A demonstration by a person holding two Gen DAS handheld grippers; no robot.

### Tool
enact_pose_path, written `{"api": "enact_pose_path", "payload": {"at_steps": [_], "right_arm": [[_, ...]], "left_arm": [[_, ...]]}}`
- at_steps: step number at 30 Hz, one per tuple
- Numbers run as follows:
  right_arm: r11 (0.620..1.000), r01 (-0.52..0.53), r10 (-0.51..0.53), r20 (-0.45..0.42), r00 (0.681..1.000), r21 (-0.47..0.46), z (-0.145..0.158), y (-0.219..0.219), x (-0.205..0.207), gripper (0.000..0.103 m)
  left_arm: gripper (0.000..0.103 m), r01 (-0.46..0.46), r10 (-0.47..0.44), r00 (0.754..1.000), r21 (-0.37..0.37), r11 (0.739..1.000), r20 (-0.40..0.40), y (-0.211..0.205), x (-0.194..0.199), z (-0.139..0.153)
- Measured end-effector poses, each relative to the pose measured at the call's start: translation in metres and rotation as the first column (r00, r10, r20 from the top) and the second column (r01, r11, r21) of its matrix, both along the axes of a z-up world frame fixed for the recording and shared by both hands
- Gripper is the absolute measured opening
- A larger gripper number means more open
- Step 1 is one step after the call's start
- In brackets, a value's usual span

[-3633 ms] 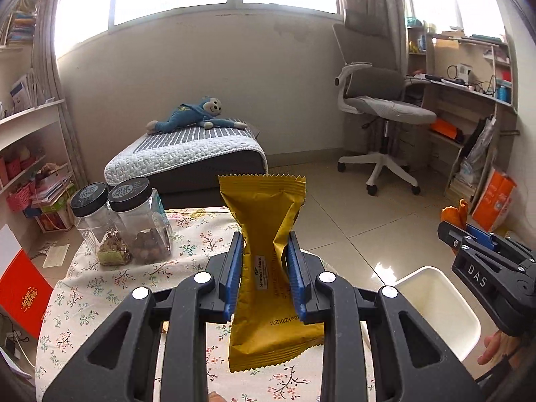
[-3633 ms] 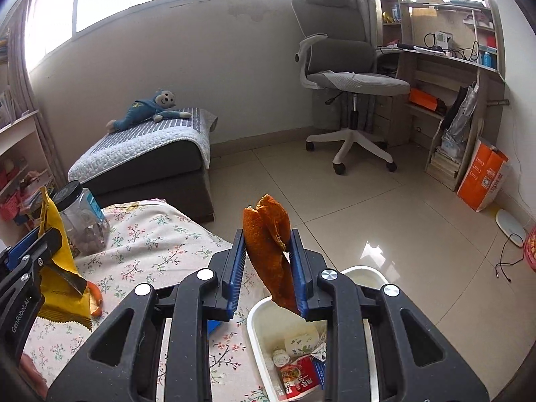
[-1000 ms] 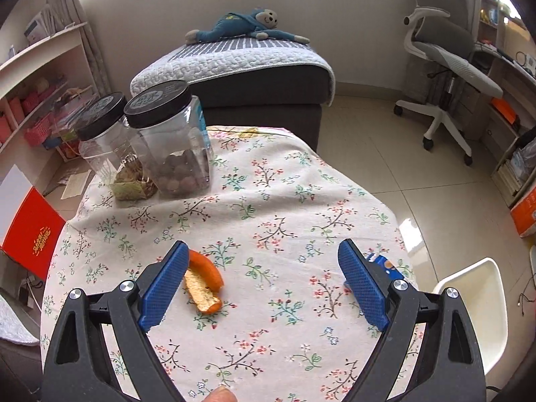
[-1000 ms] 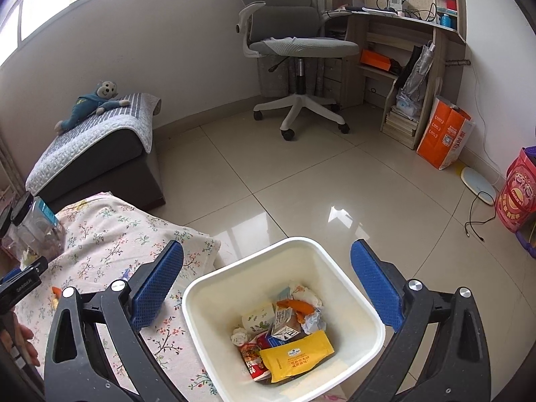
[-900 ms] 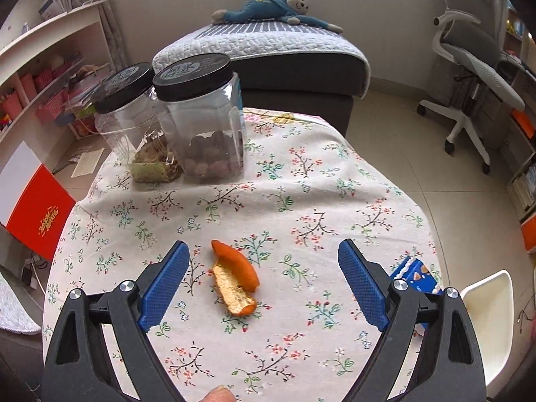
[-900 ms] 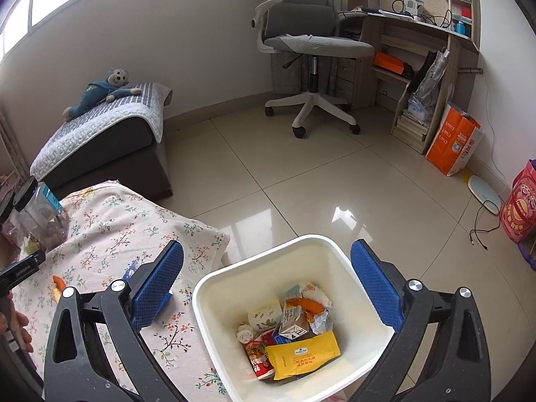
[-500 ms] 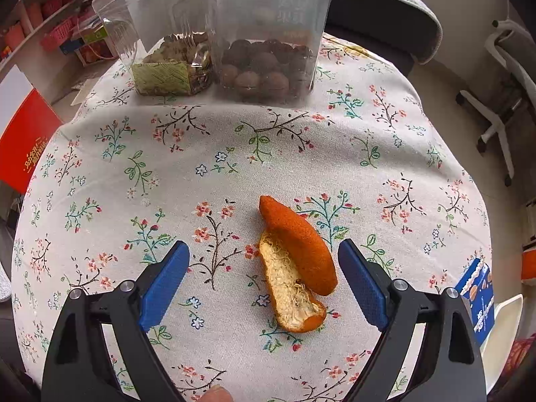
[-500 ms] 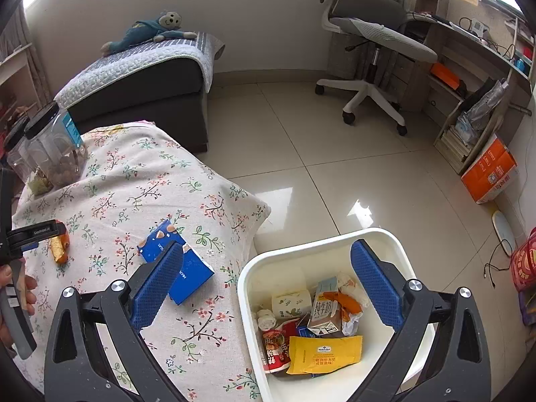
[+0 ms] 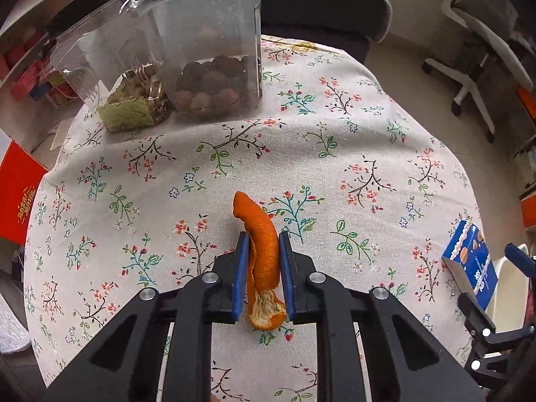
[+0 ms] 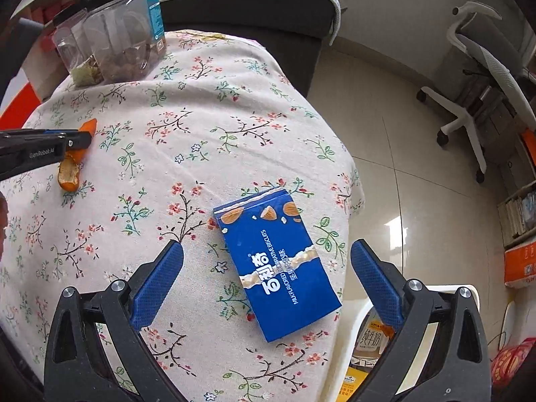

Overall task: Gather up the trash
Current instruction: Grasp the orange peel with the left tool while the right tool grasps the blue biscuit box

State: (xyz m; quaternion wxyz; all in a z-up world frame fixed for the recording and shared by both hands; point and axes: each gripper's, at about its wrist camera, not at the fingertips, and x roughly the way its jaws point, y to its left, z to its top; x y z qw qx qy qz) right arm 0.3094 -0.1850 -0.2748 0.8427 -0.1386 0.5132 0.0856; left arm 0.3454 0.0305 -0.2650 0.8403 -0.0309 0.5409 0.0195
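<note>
The left gripper [image 9: 263, 246] has its blue jaws clenched on a curl of orange peel [image 9: 263, 254], which lies on the flowered cloth of the counter [image 9: 335, 154]; the peel's narrow tip pokes out toward 12 o'clock beyond the pads, and its pithy broken end shows at the near side between them. From the right wrist view the same peel [image 10: 68, 174] sits at about 9 o'clock on the counter, with the left gripper reaching in over it from the frame's edge. The right gripper [image 10: 266, 261] points down at the counter with its jaws released and spread wide, and a blue biscuit box [image 10: 276, 261] lies flat on the cloth between them, the pads clear of both its long sides. Two clear jars [image 9: 187, 50] with dark lids stand side by side at the counter's far edge, around 11 o'clock from the peel, well apart from it. A white bin [image 10: 361, 345] with packets inside sits on the floor at about 5 o'clock from the box, just beyond the counter's rim. An office chair [image 10: 479, 67] stands on the tiled floor toward 2 o'clock.
</note>
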Motion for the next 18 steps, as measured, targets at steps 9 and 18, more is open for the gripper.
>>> {"api": "enact_pose_path", "payload": {"at_steps": [9,18], "right_arm": [[0.995,-0.006,0.016,-0.096,0.995,0.103,-0.021,0.003,0.025,0.079],[0.967,0.036,-0.004,-0.125,0.992,0.251,0.004,0.037,0.012,0.053]], "left_arm": [[0.018,0.02,-0.017,0.993,-0.027,0.999,0.116,0.05,-0.045,0.073],[0.016,-0.045,0.059,0.994,-0.157,0.987,0.087,0.1,-0.06,0.063]]}}
